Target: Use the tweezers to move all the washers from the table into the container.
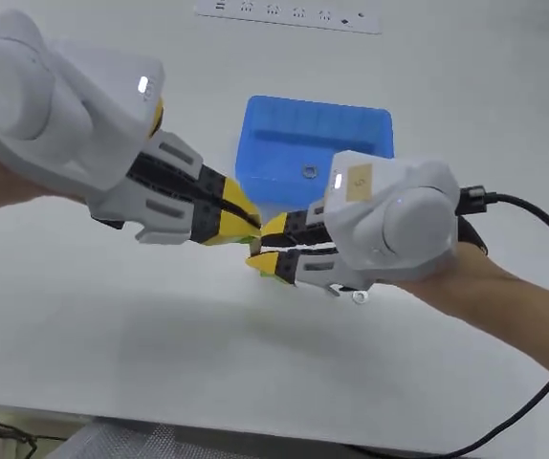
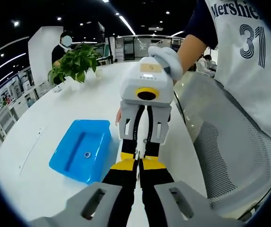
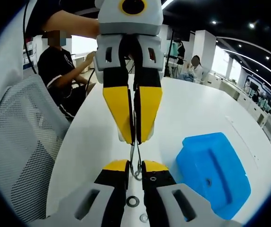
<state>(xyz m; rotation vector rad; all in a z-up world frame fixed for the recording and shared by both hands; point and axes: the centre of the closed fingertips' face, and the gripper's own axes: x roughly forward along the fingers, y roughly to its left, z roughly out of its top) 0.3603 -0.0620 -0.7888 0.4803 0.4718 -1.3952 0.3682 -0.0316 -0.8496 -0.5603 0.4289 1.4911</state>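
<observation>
L gripper [image 1: 248, 226], closest, pinches the tweezers [image 3: 135, 158]. R gripper [image 1: 261, 252] jaws hug the legs, can't tell if it grips. Washers [image 3: 132, 201] lie on the table below the tips, container [image 1: 365, 143] just beyond. I'd lower slow & squeeze evenly.

Blue container [image 1: 267, 129] holding one washer [image 1: 309, 172], loose washers [image 3: 132, 201] nearby, slim metal tweezers [image 3: 135, 160]

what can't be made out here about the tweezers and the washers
Right gripper view: the tweezers are too thin to tell whether their tips hold anything, or whether the right tool really clamps them.
Head view: the left tool and right tool, meeting tip to tip, hide the tweezers.
Head view: the right tool's body covers some table, so washers beyond the washer beside it may be hidden.
</observation>
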